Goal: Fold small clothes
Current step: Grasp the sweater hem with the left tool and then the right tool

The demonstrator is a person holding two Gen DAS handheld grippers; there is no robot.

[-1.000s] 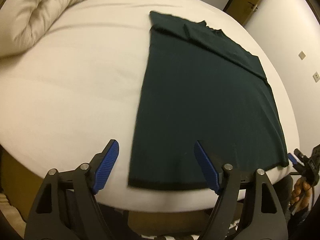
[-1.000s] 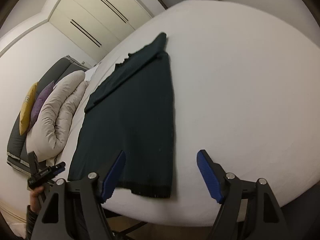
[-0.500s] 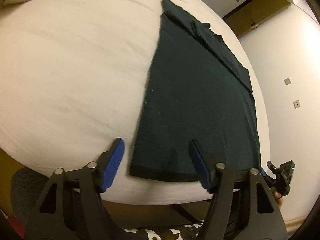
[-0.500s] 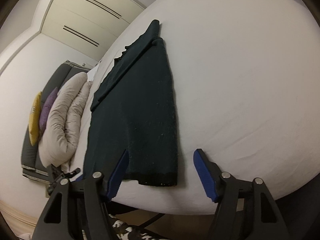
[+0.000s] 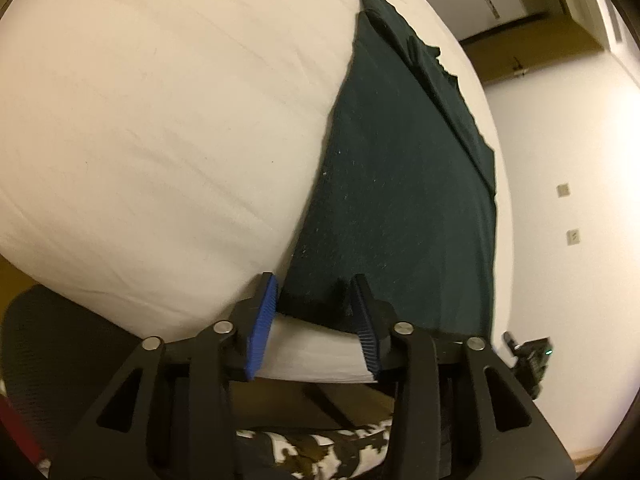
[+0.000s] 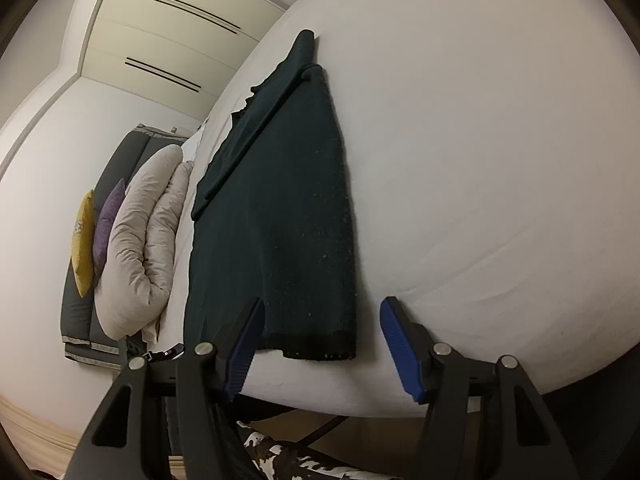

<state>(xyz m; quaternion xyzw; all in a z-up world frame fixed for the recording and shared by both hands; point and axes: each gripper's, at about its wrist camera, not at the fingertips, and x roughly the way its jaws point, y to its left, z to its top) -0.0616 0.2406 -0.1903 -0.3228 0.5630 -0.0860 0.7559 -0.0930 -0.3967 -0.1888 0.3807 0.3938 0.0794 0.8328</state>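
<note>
A dark green garment (image 5: 404, 184) lies flat on the white bed (image 5: 160, 120), its hem at the near edge and its sleeves folded in at the far end. My left gripper (image 5: 314, 300) is partly closed around the hem's near left corner, with the cloth bunched between its blue pads, which stand a gap apart. In the right wrist view the same garment (image 6: 280, 220) shows. My right gripper (image 6: 320, 336) is open, its pads straddling the hem's right corner (image 6: 340, 344) at the bed edge without pinching it.
A rolled beige duvet (image 6: 148, 240) and yellow and purple cushions (image 6: 94, 236) lie at the head of the bed. White wardrobes (image 6: 172, 32) stand beyond. A dark mesh chair (image 5: 52, 340) is below left. The other gripper (image 5: 528, 356) shows at the right edge.
Both grippers moved in toward the near hem. The left jaws narrowed around the left corner and bunched the cloth. The right gripper stayed open and came up to the right corner.
</note>
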